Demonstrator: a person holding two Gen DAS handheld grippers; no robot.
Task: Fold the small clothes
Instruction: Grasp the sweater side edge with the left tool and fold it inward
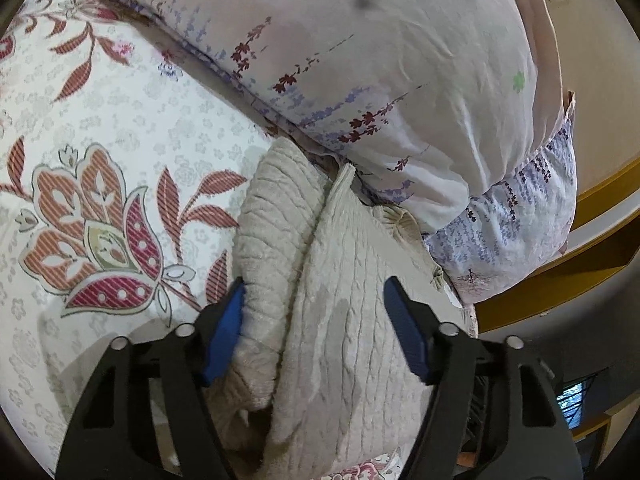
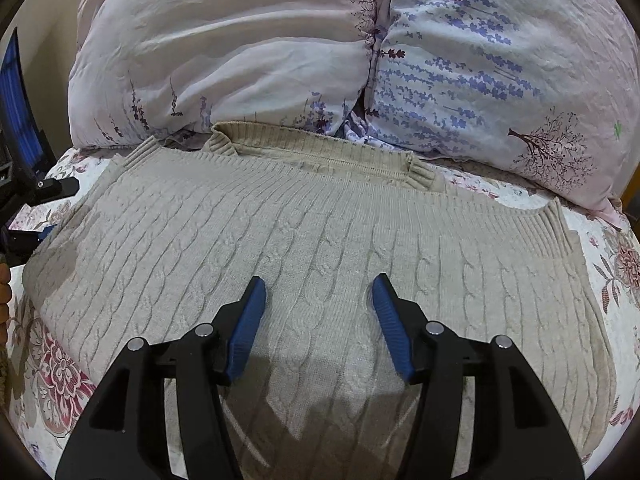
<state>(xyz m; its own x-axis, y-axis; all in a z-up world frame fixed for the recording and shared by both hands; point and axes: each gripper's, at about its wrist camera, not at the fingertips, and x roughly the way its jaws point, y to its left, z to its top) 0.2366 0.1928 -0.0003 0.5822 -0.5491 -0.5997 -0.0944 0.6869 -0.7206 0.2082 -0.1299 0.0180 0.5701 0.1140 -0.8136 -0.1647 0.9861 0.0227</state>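
Beige sweater (image 2: 320, 240) flat beneath parted right claw (image 2: 319, 284), seemingly not touching

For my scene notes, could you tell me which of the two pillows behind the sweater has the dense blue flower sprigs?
The right-hand pillow; the left-hand pillow is mostly plain pale pink with sparse sprigs.

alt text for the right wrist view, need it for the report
The open right claw hovers over a beige cable-knit sweater vest spread flat on a floral bedsheet, its collar pointing away. Two lavender-print pillows lie behind the vest, and the left claw shows at the left edge.
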